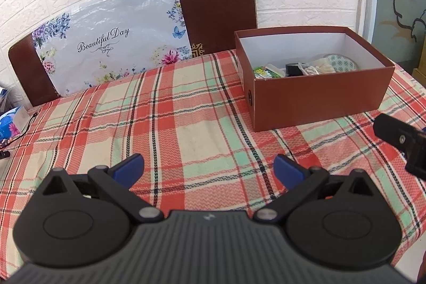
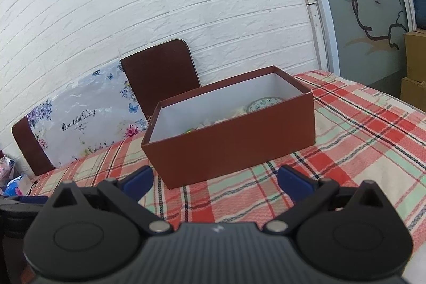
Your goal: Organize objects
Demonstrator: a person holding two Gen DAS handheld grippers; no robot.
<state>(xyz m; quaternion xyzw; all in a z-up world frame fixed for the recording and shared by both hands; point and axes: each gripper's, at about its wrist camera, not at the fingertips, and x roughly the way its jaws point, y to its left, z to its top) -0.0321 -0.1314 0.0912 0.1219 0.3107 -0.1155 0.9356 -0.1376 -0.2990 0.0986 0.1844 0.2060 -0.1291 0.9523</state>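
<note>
Both grippers are spread wide and hold nothing: the left gripper (image 1: 209, 168) hovers over the checked cloth (image 1: 159, 129) left of the brown box (image 1: 314, 100), the right gripper (image 2: 215, 181) just before it. Its wall hides most contents; a patterned dish (image 1: 342, 63) and a packet of cotton swabs (image 1: 316, 67) show partly.

Home: plaid tablecloth (image 1: 186, 124), chairs (image 1: 215, 12)

brown box (image 1: 319, 100) | lidless, upright on plaid cloth | holds patterned dish (image 1: 342, 62), small items
</note>
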